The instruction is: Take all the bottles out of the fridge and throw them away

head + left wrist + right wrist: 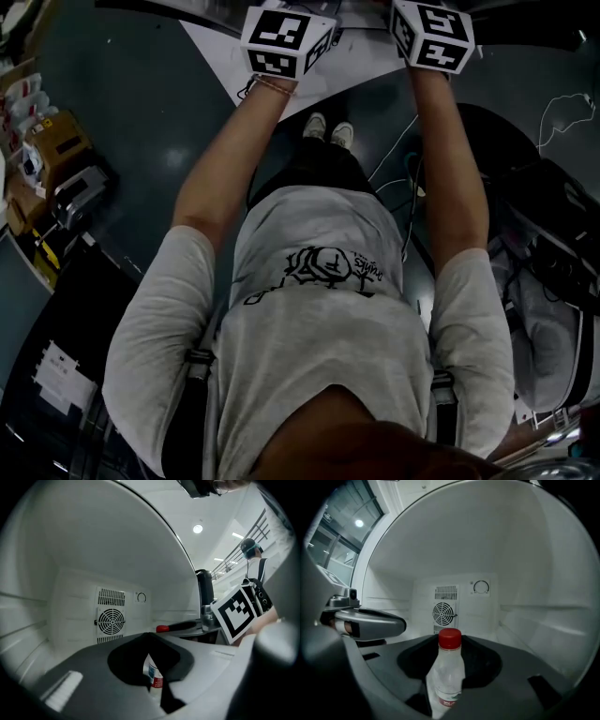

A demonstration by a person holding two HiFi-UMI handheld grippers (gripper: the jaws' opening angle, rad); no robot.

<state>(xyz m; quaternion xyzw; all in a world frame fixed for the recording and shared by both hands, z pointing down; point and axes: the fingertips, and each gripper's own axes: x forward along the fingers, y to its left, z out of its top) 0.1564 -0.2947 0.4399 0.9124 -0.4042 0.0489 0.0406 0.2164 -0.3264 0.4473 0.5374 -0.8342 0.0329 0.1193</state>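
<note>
Both grippers reach into a white fridge (70,573). A clear bottle (446,677) with a red cap (450,638) and a red label stands between the jaws of my right gripper (450,644), which are closed on its body. My left gripper (150,635) is shut, its dark tips meeting. A sliver of a bottle (153,674) with a white, blue and red label shows in the slot behind the tips; I cannot tell if it is pinched. In the head view only the marker cubes show, left (286,42) and right (431,35). The jaws are hidden there.
The fridge's back wall carries a round fan grille (444,612) and a dial (480,587). Ledges run along the side walls (543,616). Each gripper shows beside the other. Around the person's feet (328,131) are a dark floor, cables (394,159) and boxes (56,141).
</note>
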